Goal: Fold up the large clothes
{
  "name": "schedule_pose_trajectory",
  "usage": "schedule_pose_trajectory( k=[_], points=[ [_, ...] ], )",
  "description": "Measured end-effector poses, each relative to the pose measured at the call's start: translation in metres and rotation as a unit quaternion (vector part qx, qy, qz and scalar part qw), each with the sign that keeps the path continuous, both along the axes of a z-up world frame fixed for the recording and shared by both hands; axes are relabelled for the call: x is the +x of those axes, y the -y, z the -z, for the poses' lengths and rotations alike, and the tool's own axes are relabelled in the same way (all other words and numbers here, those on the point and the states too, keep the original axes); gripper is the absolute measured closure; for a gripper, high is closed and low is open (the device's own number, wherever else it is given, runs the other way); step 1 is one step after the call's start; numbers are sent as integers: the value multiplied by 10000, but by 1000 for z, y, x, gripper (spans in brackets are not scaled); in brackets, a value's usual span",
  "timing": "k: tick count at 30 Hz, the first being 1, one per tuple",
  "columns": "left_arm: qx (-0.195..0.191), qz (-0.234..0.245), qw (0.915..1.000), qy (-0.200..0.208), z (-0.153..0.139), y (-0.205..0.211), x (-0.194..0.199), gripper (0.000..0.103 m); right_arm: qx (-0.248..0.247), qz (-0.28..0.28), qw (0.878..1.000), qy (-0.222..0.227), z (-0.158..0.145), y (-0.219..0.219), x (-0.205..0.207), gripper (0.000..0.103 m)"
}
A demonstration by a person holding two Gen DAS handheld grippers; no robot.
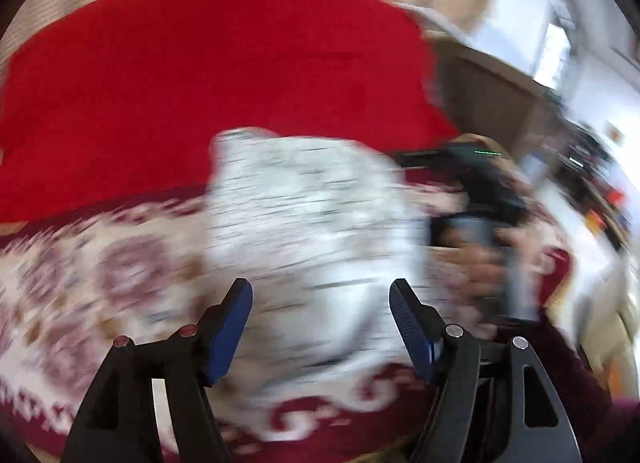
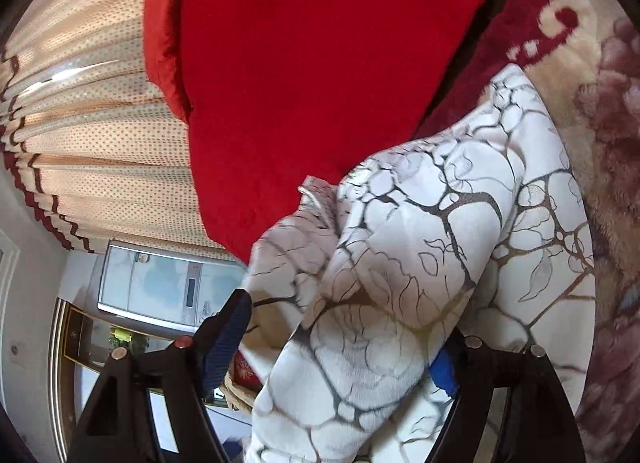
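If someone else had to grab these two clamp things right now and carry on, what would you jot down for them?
Left hand-held gripper: open, nothing between its pads, above the white patterned garment.
Right hand-held gripper: jaws wide, the garment's fabric lies bunched between them; no firm grip is visible.
The garment lies on the patterned blanket, next to the red blanket, and looks partly folded and still bunched.
Left to do: probably regrip the edges, flatten and finish folding. The left view is blurred, so check the fold first.
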State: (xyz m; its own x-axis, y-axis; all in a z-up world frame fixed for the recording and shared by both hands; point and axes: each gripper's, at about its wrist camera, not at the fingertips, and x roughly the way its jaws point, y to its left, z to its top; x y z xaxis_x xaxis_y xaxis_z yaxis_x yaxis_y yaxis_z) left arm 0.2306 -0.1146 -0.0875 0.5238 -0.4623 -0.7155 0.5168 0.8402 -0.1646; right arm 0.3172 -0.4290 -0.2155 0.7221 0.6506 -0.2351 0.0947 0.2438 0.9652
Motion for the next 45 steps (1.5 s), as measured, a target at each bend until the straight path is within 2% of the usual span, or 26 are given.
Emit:
schedule_pose_trajectory(
  k=[4,7,9,11,13,14,16,17,18,20,21,23,26,29,33,34,36,39,40,42,44,45],
  points=[
    [-254,-721,9958,-497,41,-39,37,29,-190,23,9993,331,-23,-5,-9,8],
    [-523,-757,9919,-879,70,-49,48,29,-537,-66,9982,276,-33,-24,-2,5],
    [-1011,-756,9850,-1175,85,-53,49,29,-804,-194,9965,125,-32,-44,8,6],
    [-1322,-700,9810,-1237,90,-55,47,29,-1234,-241,9921,-27,-30,-60,19,8],
    [-1415,-627,9786,-1355,96,-52,45,29,-2016,-327,9786,-255,-27,-80,33,37],
    [-1420,-515,9774,-1480,99,-47,43,29,-2364,-412,9698,-435,-23,-88,41,67],
    [-1372,-358,9783,-1514,102,-34,41,29,-2674,-460,9613,-484,-24,-95,47,77],
    [-1316,-276,9796,-1495,102,-27,40,29,-2800,-386,9585,-370,-35,-94,45,86],
    [-1301,-175,9797,-1513,103,-19,40,29,-2879,-309,9568,-253,-44,-91,42,91],
    [-1331,-114,9786,-1564,105,-3,41,29,-2868,-171,9578,81,-67,-81,34,93],
    [-1237,-91,9809,-1499,103,7,39,29,-2947,-46,9552,258,-81,-74,28,94],
    [-905,-11,9882,-1234,95,31,33,28,-3066,50,9511,380,-92,-69,23,94],
    [-618,62,9929,-1015,87,59,28,26,-3265,238,9442,357,-95,-57,11,94],
    [-379,130,9963,-757,76,81,17,25,-3140,433,9483,187,-83,-30,2,94],
    [89,162,9994,-279,66,109,-5,24,-3348,615,9403,-37,-68,-7,-7,94],
    [173,185,9995,-170,63,113,-11,23,-3370,614,9394,-117,-60,11,-10,94],
    [181,344,9992,-19,53,115,-22,22,-3375,512,9386,-496,-31,23,-6,94],
    [-75,563,9984,66,31,101,-31,22,-3240,192,9415,-910,12,35,-1,94],
    [-117,525,9984,171,22,92,-30,22,-3305,120,9397,-866,15,33,-1,94],
    [42,271,9982,526,12,82,-20,22,-3366,84,9387,-737,11,32,-4,92],
    [198,109,9975,672,13,80,-5,22,-3054,130,9492,-744,10,38,-8,88],
    [285,112,9977,599,22,83,6,22,-3007,158,9506,-760,10,41,-11,84]
  ],
)
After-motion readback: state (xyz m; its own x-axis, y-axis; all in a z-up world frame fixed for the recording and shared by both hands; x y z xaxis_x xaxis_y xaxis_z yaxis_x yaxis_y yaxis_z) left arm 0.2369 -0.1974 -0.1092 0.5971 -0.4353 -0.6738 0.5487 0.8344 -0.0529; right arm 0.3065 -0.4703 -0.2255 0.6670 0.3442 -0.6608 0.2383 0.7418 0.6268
